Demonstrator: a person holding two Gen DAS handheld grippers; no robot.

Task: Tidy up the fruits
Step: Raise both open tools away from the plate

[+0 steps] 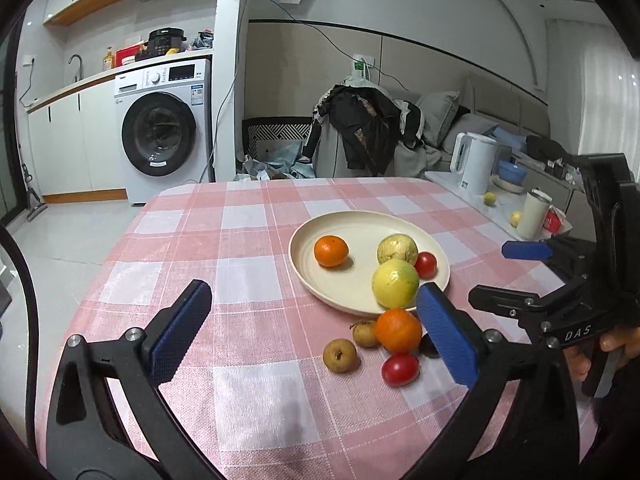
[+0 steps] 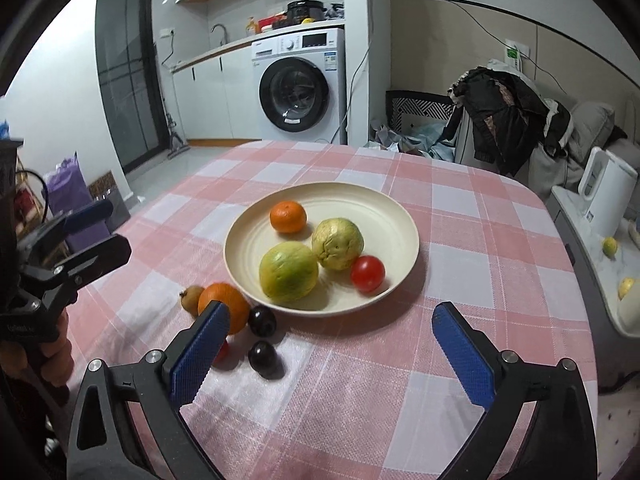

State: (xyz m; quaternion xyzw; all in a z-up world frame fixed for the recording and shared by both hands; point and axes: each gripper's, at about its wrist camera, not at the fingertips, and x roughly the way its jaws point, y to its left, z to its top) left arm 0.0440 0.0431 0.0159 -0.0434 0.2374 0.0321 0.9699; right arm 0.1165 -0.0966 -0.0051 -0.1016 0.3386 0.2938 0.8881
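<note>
Fruit half sorted: plate (image 2: 400,216) on the checked cloth holds an orange, two guavas and a tomato. Loose just beside its near rim lie another orange (image 1: 398,330), a tomato (image 1: 400,368), two brown fruits and two dark plums (image 2: 263,354). Left gripper (image 1: 312,332) and right gripper (image 2: 332,352) both hover spread wide, empty. Likely next: close on one loose fruit, gently.

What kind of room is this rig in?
Likely a small home studio, kitchen and living area combined: washing machine under a counter with a faucet, sofa cushions, and a checked-cloth table.
</note>
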